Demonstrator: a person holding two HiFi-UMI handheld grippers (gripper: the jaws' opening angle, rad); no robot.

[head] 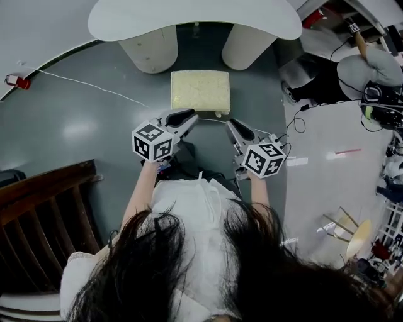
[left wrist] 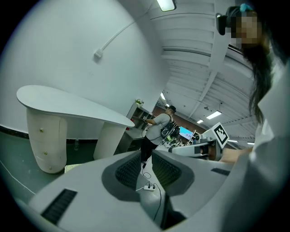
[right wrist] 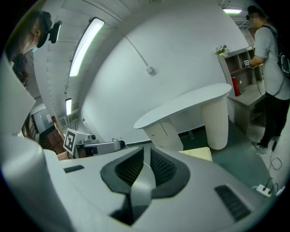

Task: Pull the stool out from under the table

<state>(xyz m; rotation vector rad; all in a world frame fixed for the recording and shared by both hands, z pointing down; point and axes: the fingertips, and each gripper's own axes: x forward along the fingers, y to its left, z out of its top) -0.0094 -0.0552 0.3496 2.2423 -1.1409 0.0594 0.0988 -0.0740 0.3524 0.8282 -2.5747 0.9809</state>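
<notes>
Stool (head: 200,91) legs are hidden beneath its pale square seat in the head view. Each gripper view catches only a sliver of that seat over the gripper's own body. The seat stands on the dark floor (head: 69,126), just in front of the white tabletop (head: 189,19), between its two cream pedestal legs (head: 149,49) and clear of its edge.

The left hand-held gripper (head: 187,116) hangs near the seat's front left corner. Its jaws are drawn together to a thin slit with nothing in them. The right hand-held gripper (head: 232,124) sits just off the front right corner, jaws closed and empty. Neither touches the seat. The person's dark hair (head: 208,270) covers the bottom of the head view.
</notes>
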